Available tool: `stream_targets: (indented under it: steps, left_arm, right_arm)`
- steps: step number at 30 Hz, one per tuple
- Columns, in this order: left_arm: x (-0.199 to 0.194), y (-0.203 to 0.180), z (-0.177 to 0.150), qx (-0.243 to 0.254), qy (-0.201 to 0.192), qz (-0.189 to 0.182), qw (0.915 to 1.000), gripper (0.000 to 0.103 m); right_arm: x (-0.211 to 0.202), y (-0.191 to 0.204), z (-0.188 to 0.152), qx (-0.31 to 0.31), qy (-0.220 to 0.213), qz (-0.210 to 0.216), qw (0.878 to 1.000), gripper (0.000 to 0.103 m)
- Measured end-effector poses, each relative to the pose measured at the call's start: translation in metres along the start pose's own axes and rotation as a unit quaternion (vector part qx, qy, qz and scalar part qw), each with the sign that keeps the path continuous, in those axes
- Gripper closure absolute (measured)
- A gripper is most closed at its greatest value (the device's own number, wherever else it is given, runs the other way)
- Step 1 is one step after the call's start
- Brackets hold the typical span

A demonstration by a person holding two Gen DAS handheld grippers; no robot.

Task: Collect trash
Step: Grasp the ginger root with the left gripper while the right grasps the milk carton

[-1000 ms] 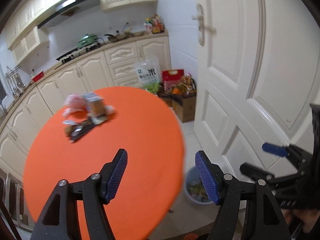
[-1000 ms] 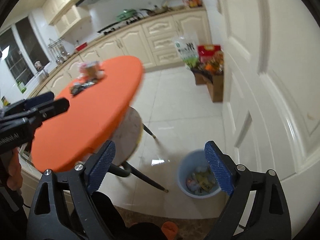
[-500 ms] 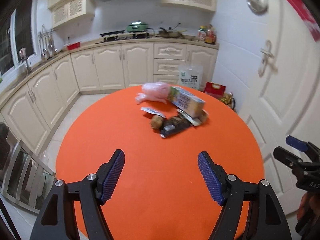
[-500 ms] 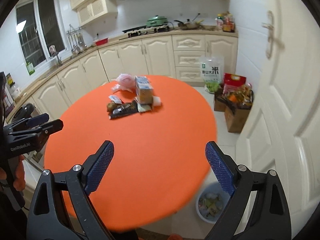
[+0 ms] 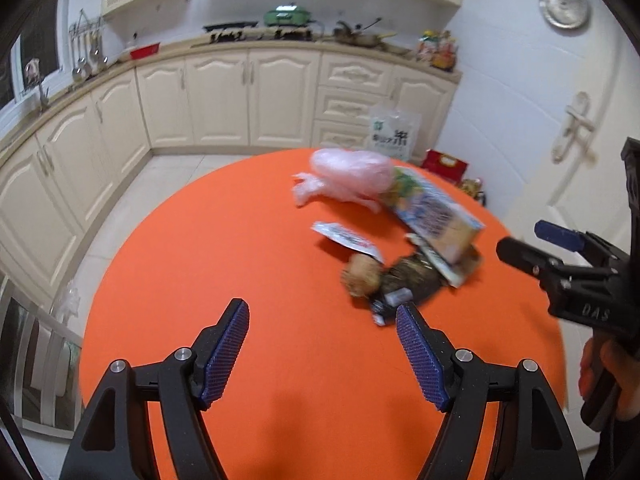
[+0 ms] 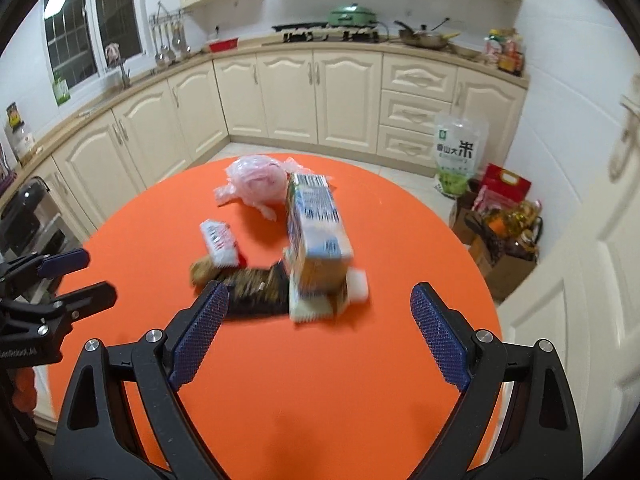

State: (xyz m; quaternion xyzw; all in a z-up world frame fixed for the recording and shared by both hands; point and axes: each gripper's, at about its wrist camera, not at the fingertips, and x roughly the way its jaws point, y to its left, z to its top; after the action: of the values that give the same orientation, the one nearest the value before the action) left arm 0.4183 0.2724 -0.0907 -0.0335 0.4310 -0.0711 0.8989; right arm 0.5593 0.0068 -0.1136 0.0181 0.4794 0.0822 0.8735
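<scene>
A pile of trash lies on a round orange table (image 5: 240, 264) (image 6: 400, 248): a pink plastic bag (image 5: 352, 176) (image 6: 256, 178), a blue and white carton (image 5: 436, 220) (image 6: 316, 228), a small white packet (image 5: 348, 238) (image 6: 219, 242), a brown lump (image 5: 360, 276) and a dark wrapper (image 5: 408, 280) (image 6: 256, 288). My left gripper (image 5: 322, 356) is open and empty above the table, short of the pile. My right gripper (image 6: 320, 340) is open and empty, just short of the carton; it also shows at the right edge of the left wrist view (image 5: 556, 252).
Cream kitchen cabinets (image 6: 320, 92) run along the back and left, with a stove and pans on the counter. A white door (image 5: 580, 128) is at the right. A rice bag (image 6: 460, 152) and a box of groceries (image 6: 504, 224) stand on the floor beyond the table.
Both grippers have swung from the door and the floor bin to over the table and moved closer to the trash pile. Both stay open.
</scene>
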Motion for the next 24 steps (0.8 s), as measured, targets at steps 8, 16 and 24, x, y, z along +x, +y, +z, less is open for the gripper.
stream_targets:
  steps: [8,16,24]
  left_arm:
    - [0.034,0.018,0.032,-0.035,0.019,0.02,0.999,0.031]
    - [0.073,-0.005,0.051,-0.021,0.046,0.028,0.9983,0.031]
    - [0.094,-0.012,0.052,0.006,0.032,0.043,0.9986,0.034]
  right_arm:
    - [0.067,-0.012,0.029,-0.003,0.026,0.032,0.999,0.011]
    - [0.087,-0.026,0.021,0.002,0.039,0.08,0.996,0.067]
    - [0.07,-0.04,0.012,0.008,0.028,0.108,0.994,0.067]
